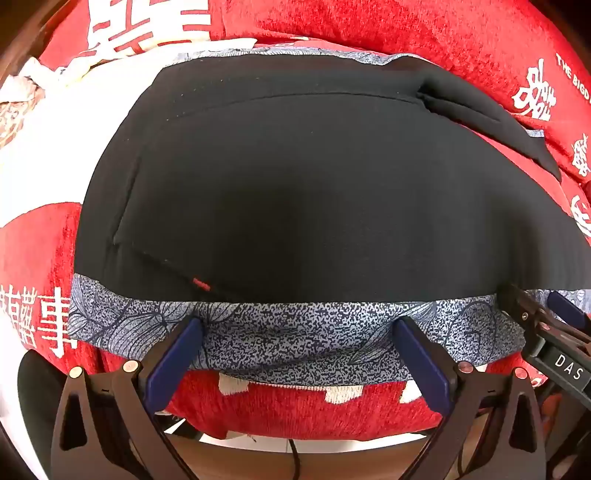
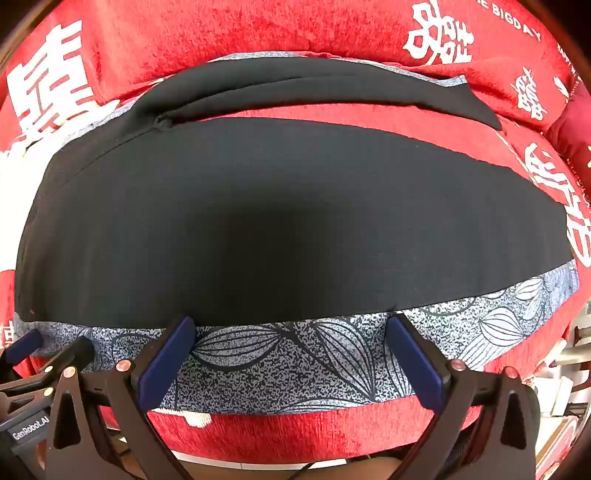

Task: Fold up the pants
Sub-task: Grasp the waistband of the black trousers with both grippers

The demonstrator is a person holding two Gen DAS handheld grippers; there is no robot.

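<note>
The pants (image 1: pixel 295 184) are black with a blue-grey leaf-print side band (image 1: pixel 295 332), and lie spread flat on a red bed cover. The right wrist view shows both legs (image 2: pixel 280 221) with a red gap between them. My left gripper (image 1: pixel 299 325) is open, its blue pads over the printed band at the near edge. My right gripper (image 2: pixel 291 323) is open over the same band further right. The right gripper also shows in the left wrist view (image 1: pixel 546 317) at the right edge. Neither holds cloth.
A red cover with white characters (image 2: pixel 258 29) lies under and around the pants. White cloth (image 1: pixel 44 129) lies at the left. Red pillows (image 1: pixel 480 37) stand at the back. The bed's near edge (image 1: pixel 295 424) is just under the grippers.
</note>
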